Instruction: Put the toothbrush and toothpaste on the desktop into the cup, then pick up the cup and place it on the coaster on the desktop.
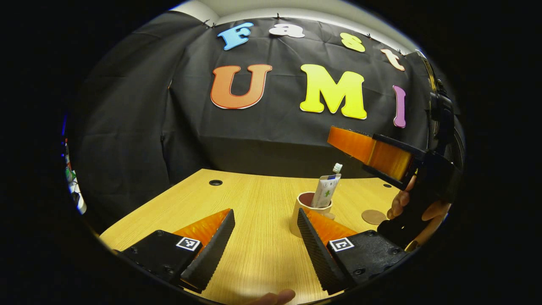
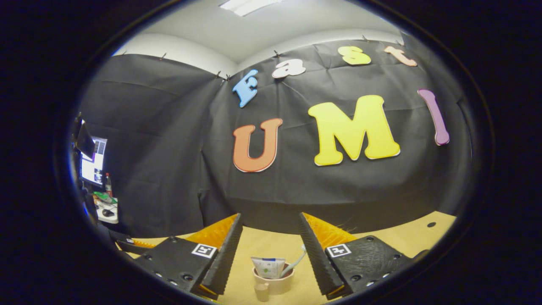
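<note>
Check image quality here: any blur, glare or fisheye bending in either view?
Left gripper view: sharp; the desk edge bows from fisheye, and the cup with toothpaste is crisp, no glare. Right gripper view: a ceiling light is blown out at the top, the wall bulges, and the cup sits low and soft.

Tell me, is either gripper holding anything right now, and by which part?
Nothing is held. The left gripper and right gripper both stand open with empty jaws; the toothpaste and toothbrush sit in the cup.
</note>
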`<act>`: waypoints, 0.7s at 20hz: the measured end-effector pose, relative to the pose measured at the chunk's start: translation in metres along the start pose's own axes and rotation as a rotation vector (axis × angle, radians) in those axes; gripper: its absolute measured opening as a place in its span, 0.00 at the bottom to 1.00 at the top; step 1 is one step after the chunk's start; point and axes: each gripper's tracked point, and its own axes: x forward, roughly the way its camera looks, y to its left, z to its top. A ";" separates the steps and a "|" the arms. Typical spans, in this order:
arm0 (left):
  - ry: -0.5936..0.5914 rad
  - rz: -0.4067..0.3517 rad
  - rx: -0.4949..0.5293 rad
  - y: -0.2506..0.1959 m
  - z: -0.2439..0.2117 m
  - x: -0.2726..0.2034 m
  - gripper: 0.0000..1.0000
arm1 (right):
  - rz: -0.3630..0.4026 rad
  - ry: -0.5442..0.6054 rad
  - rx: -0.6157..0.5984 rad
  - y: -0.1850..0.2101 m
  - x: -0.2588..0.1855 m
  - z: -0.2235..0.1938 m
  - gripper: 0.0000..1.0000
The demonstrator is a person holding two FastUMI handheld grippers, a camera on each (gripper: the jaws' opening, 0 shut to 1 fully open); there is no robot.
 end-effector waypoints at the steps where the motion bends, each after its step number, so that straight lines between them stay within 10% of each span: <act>1: -0.007 0.000 0.005 -0.001 0.003 -0.003 0.95 | 0.000 -0.005 -0.002 0.001 -0.006 0.005 0.81; 6: 0.012 0.006 0.021 -0.006 0.008 -0.012 0.95 | -0.013 -0.027 -0.020 0.004 -0.041 0.027 0.96; 14: 0.026 -0.002 -0.002 -0.033 -0.006 -0.016 0.95 | -0.122 -0.093 -0.065 -0.033 -0.129 0.073 0.95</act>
